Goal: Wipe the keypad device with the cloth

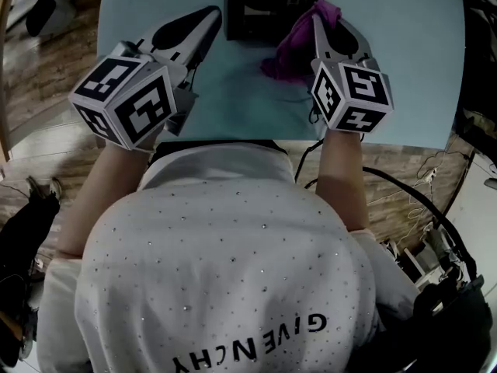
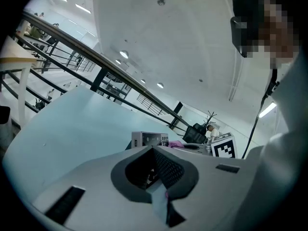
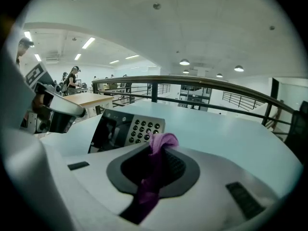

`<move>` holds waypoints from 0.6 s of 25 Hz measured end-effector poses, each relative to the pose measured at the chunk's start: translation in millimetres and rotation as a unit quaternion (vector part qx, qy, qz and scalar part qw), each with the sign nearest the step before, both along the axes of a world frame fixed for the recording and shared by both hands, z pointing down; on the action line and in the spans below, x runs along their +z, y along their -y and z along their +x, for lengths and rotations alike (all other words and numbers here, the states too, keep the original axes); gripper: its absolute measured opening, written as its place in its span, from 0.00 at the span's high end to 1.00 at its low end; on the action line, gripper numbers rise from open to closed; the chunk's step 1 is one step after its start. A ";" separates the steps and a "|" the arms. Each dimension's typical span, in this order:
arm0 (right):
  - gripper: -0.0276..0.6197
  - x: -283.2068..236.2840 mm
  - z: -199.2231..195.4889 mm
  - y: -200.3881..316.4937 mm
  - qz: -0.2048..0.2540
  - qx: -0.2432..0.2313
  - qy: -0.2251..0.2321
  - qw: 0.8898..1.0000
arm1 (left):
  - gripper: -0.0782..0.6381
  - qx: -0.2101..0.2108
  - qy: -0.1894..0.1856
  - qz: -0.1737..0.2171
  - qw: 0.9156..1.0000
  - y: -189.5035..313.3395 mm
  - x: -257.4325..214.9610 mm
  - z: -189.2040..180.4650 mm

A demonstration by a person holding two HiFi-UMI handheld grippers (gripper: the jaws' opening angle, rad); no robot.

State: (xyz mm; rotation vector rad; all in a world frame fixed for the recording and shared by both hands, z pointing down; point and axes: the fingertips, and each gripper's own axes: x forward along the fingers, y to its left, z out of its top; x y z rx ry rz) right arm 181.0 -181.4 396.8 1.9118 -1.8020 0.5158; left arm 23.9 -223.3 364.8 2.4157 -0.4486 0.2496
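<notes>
Soft purple cloth [image 3: 163, 141] pinched in right hand-held gripper [image 3: 155, 148] — boxy keypad device [image 3: 127, 129] beyond.

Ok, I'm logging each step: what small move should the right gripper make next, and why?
Probably ease the right gripper left and forward to lay the cloth on the keypad device. Its jaws are shut on the purple cloth, which hangs just right of the device, and the keys show uncovered.
</notes>
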 end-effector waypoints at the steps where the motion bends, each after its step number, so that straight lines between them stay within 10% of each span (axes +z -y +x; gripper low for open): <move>1: 0.90 1.0 4.9 -1.8 -0.002 0.009 0.002 1.000 | 0.89 -0.001 0.000 -0.001 1.000 -0.3 0.5 0.0; 6: 0.90 -8.0 5.1 -2.4 0.021 0.023 0.050 0.998 | 0.89 -0.015 0.004 0.000 1.000 1.5 3.4 -2.9; 15: 0.90 0.1 -101.6 10.0 0.015 -0.183 0.115 0.976 | 0.89 -0.035 0.035 -0.011 0.999 -1.1 34.1 6.4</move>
